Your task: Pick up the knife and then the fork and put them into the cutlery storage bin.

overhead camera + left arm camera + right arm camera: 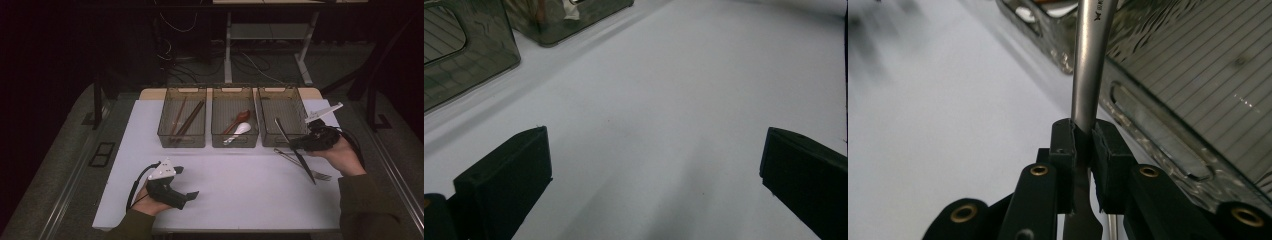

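- The right hand-held gripper (pixel 300 144) pinches a knife (pixel 295 150) mid-length, slanting over the right bin's (pixel 300 107) front edge, above the bench (pixel 225 190).
- Polished steel: stiff, thin, probably slippery; the handle (pixel 1090 55) looks the surer hold.
- A fork (pixel 305 165) lies beneath it.
- The left hand-held gripper (pixel 186 186) is spread, holding nothing.

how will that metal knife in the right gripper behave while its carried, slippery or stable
The knife looks stiff, so it should not bend. Its polished metal is probably slippery in the right gripper. Held near mid-length with a long end out, it may pivot if bumped on the right bin.
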`<state>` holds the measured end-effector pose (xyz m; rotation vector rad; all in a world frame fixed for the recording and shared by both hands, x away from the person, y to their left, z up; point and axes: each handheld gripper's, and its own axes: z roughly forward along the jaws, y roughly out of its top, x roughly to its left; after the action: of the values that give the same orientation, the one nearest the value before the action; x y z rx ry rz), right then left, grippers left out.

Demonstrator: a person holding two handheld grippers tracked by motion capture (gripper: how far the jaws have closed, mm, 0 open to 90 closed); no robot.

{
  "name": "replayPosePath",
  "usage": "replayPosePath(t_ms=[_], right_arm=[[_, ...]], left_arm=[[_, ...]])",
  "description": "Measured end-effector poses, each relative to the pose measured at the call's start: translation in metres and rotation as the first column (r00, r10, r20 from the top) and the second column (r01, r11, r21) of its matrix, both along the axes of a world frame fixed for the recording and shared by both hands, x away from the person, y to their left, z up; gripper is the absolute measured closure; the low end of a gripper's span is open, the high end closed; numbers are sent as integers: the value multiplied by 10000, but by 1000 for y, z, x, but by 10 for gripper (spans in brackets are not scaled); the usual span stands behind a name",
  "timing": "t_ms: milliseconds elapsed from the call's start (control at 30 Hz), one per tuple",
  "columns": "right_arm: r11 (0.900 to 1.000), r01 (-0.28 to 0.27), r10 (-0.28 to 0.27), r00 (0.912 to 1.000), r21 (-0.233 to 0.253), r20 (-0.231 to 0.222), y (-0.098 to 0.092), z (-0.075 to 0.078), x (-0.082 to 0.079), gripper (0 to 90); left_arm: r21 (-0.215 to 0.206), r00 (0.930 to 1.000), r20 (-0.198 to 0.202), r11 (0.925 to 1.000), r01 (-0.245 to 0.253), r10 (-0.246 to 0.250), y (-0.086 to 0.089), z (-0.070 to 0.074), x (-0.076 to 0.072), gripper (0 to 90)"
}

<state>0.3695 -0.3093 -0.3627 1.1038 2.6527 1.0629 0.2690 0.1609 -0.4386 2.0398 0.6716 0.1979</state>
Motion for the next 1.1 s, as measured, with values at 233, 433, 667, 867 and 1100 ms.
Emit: replayPosePath(t_ms=[233, 433, 667, 867, 1100], right_arm=[[9968, 457, -489, 9977, 663, 478, -9, 7, 0, 801], [9910, 813, -902, 9926, 1066, 818, -15, 13, 1, 800], [9840, 1204, -1381, 9811, 1311, 1356, -19, 27, 7, 801], [9780, 1526, -1770, 9679, 1421, 1784, -18, 43, 20, 800], [9657, 2066, -2386, 9449, 1572, 2239, -19, 64, 40, 800]], left_arm=[[24, 10000, -15, 10000, 15, -15, -1, -1, 0, 0], [20, 10000, -9, 10000, 22, -22, -1, -1, 0, 0], [0, 10000, -20, 10000, -7, 7, -1, -1, 0, 0], [-8, 10000, -13, 10000, -1, 1, -1, 0, 0, 0], [-58, 10000, -32, 10000, -1, 1, -2, -1, 0, 0]])
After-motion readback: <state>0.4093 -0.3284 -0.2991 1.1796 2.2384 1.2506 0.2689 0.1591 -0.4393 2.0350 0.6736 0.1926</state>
